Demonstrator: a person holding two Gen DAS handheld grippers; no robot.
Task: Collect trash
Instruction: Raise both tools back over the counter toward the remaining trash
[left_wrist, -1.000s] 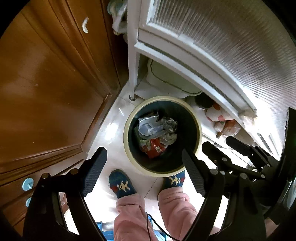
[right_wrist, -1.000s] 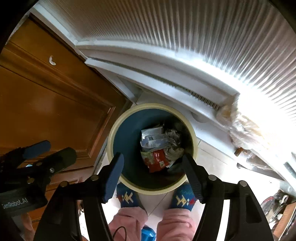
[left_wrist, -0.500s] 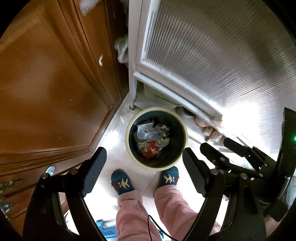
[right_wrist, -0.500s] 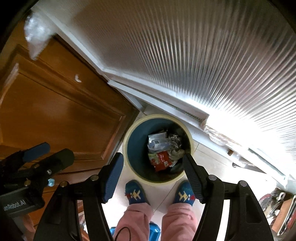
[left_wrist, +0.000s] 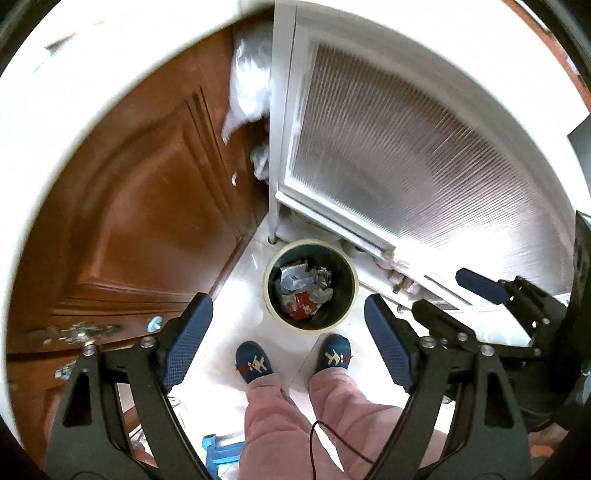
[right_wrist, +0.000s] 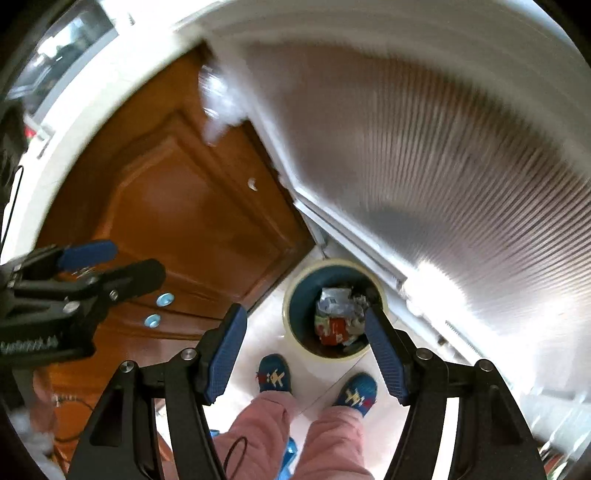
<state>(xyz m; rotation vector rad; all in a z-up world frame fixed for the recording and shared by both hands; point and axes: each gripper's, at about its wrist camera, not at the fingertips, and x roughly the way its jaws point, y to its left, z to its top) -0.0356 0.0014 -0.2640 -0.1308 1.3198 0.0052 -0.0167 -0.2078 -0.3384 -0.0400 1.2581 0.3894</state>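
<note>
Far below me on the white floor stands a round bin (left_wrist: 309, 329) with a cream rim and a dark blue inside. Crumpled trash (left_wrist: 301, 291) lies in it: silvery wrappers and a red packet. My left gripper (left_wrist: 288, 341) hangs high above the floor, open, with nothing between its blue pads. My right gripper (right_wrist: 303, 354) is open and empty too, at about the same height. The bin (right_wrist: 332, 357) with its trash (right_wrist: 334, 317) shows just beyond its right finger. Each gripper appears in the other's view: right gripper (left_wrist: 439, 291), left gripper (right_wrist: 118, 264).
A person's feet in blue slippers (left_wrist: 255, 363) and pink trousers stand right before the bin. A brown wooden cabinet door (left_wrist: 147, 221) is on the left, a ribbed glass door (left_wrist: 406, 166) in a white frame on the right. A white countertop edge (left_wrist: 74, 92) curves overhead.
Both grippers have risen well above the bin, which now looks much smaller. The countertop edge and a white plastic bag have come into view at the top. Both stay open.
</note>
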